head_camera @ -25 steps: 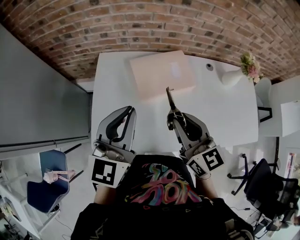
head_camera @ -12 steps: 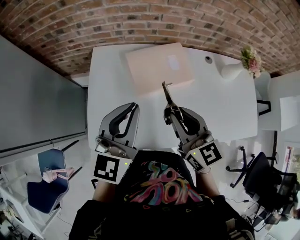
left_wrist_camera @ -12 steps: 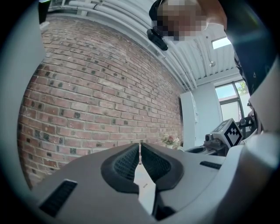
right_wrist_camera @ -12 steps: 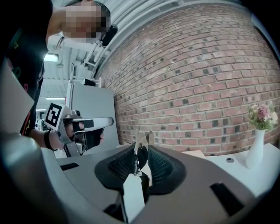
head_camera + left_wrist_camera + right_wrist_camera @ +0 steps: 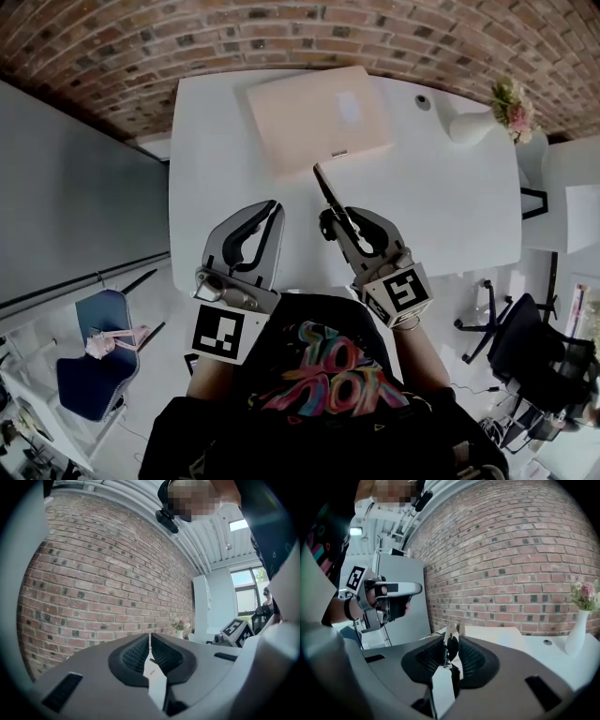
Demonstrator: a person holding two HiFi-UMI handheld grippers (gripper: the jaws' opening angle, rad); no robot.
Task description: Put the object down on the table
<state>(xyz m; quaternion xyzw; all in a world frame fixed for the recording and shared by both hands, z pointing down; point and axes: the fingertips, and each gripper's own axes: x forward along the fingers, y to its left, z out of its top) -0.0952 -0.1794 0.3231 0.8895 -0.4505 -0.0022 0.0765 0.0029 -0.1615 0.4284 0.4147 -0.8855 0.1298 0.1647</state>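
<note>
White tabletop (image 5: 450,216), with a slim metal object (image 5: 325,187) pinched in the right gripper (image 5: 330,217).
A pink flat case (image 5: 319,117) lies at the tabletop's far edge. The left gripper (image 5: 267,214) has its jaws together on nothing. The right gripper's jaws are clamped on the object, which juts forward past their tips, over the tabletop's middle, pointing at the case's near edge. The head view shows it as long and dark. Only the right gripper view shows pale metal between the pads.
</note>
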